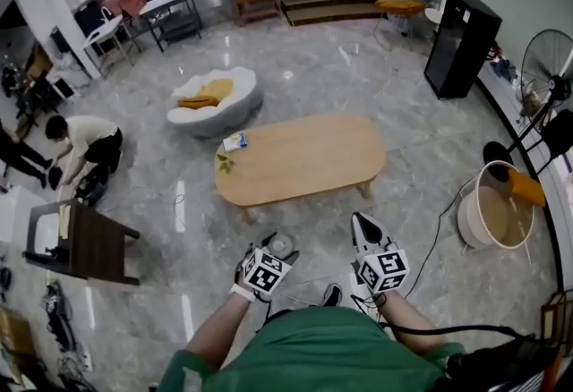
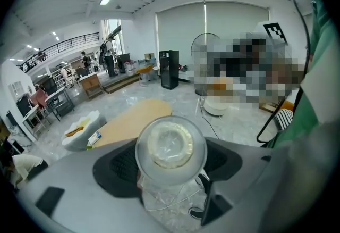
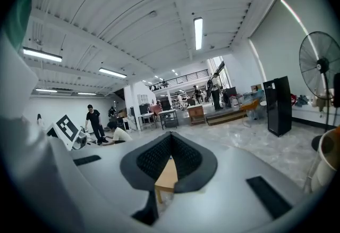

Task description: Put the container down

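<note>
Container: clear, round, lidded tub [image 2: 171, 144], carried in front of the body over the floor, well short of the table [image 1: 304, 157].
Left gripper [image 1: 279, 249]: clamped on the container, jaws wide, one pad on each side of its wall.
Right gripper [image 3: 169, 141]: pinched together at the tips, nothing between.
Handling: probably light, thin-walled plastic. Smooth, so apt to slip, and likely to buckle under a hard squeeze. Something pale shows through the lid but cannot be identified.
Hold: best taken across the side wall just under the lid rim, firm but not crushing.
Table: oval, wooden. A small box [image 1: 235, 142] and a green scrap [image 1: 224, 164] lie near its left end. The rest looks roomy enough for setting down.
Writing: none readable. Print on the box is too small, and the marker cubes show only black-and-white squares.
</note>
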Action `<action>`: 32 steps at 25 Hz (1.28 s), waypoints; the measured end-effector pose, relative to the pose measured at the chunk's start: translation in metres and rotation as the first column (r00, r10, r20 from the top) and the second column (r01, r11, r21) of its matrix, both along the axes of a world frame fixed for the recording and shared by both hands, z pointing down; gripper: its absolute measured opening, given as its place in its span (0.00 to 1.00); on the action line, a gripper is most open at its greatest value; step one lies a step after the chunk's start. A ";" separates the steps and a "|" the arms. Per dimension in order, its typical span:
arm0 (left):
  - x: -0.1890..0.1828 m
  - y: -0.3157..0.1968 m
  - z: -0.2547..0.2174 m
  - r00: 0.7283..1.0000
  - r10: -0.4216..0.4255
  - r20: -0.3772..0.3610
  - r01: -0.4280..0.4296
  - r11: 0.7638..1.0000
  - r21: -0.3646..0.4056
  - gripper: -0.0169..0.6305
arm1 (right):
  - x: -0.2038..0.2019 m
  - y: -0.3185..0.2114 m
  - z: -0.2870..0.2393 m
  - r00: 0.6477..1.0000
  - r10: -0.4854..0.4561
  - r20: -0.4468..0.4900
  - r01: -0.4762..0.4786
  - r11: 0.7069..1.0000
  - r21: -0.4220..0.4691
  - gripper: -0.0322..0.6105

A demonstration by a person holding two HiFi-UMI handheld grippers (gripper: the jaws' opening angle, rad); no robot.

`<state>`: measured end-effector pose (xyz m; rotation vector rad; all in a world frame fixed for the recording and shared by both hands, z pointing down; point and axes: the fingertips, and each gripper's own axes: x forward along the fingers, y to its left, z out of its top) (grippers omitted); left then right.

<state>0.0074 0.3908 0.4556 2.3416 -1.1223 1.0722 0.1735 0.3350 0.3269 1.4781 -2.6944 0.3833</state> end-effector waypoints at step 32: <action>-0.046 -0.250 0.039 0.996 0.086 0.001 -0.086 0.996 0.016 0.55 | -0.043 -0.235 0.012 0.990 0.088 -0.106 -0.091 0.996 -0.025 0.07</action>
